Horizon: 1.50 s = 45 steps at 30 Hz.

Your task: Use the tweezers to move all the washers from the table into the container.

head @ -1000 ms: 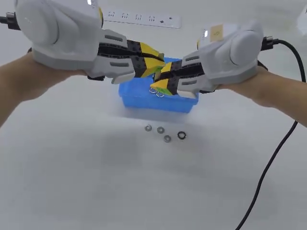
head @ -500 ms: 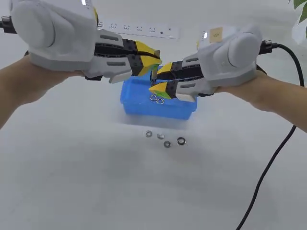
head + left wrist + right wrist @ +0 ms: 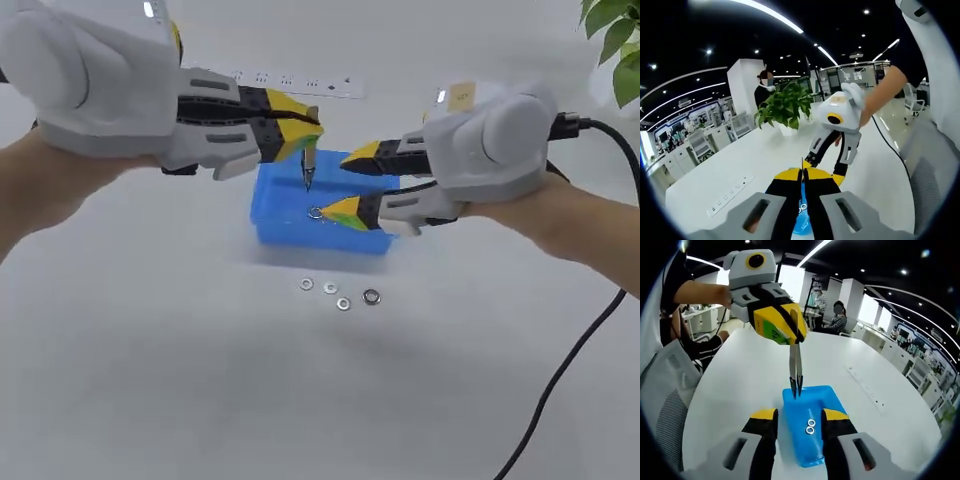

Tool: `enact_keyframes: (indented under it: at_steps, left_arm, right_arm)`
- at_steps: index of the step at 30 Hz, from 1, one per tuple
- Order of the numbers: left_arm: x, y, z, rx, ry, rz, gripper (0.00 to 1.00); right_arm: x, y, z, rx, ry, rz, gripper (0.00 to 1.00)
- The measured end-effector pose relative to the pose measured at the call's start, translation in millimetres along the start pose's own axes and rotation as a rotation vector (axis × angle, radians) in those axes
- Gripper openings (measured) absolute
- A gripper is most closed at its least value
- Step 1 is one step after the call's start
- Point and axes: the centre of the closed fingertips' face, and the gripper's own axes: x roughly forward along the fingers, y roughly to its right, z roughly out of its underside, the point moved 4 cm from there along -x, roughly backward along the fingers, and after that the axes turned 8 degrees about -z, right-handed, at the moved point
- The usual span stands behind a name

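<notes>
My left gripper (image 3: 305,125) is shut on steel tweezers (image 3: 308,168), which point down over a blue container (image 3: 272,215). In the right gripper view the tweezers (image 3: 795,365) hang from the left gripper (image 3: 771,305) with their tips just above the container (image 3: 812,450), and two washers (image 3: 810,426) lie inside it. My right gripper (image 3: 335,187) is open over the container's right part, a little to the right of the tweezers. Several washers (image 3: 340,294) lie on the white table in front of the container. The left gripper view has the jaws closed on the tweezers (image 3: 802,172).
A white power strip (image 3: 290,82) lies behind the container. The right gripper's black cable (image 3: 585,320) runs down the right side of the table. Plant leaves (image 3: 610,45) show at the top right. People stand far off in the room.
The right gripper's jaws have opened and it has drawn back to the right from the left gripper. The tweezers now hang in plain sight from the left gripper alone.
</notes>
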Motion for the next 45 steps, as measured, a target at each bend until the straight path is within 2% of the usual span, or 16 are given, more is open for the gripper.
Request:
enact_keyframes:
  at_steps: [7, 9, 19, 22, 29, 38, 45]
  left_arm:
    - [-17.1, 7.5, -3.2, -0.019, 0.011, -0.028, 0.05]
    - [-20.3, 10.6, -4.0, -0.019, 0.009, -0.03, 0.05]
    - [-37.1, 20.7, -3.0, -0.04, 0.015, -0.055, 0.05]
    - [-40.8, 24.3, 2.0, -0.044, 0.008, -0.052, 0.05]
    - [-46.8, 30.6, 16.9, -0.045, -0.004, -0.047, 0.05]
    - [-45.4, 38.9, 33.8, -0.075, -0.01, -0.03, 0.06]
    - [-37.0, 46.5, 46.9, -0.083, -0.039, 0.005, 0.06]
  right_arm:
    - [-10.0, -24.7, 4.5, 0.024, 0.008, 0.005, 0.43]
    - [-11.3, -35.9, 8.4, 0.029, -0.001, -0.003, 0.45]
    - [-18.2, -72.1, 23.4, 0.032, -0.03, 0.003, 0.54]
    - [-21.2, -77.2, 29.5, 0.041, -0.032, 0.015, 0.61]
    - [-28.3, -89.6, 41.8, 0.088, -0.026, 0.023, 0.65]
    - [-29.5, -107.4, 61.4, 0.152, -0.032, -0.011, 0.75]
    - [-23.8, -121.3, 71.9, 0.188, -0.029, -0.036, 0.86]
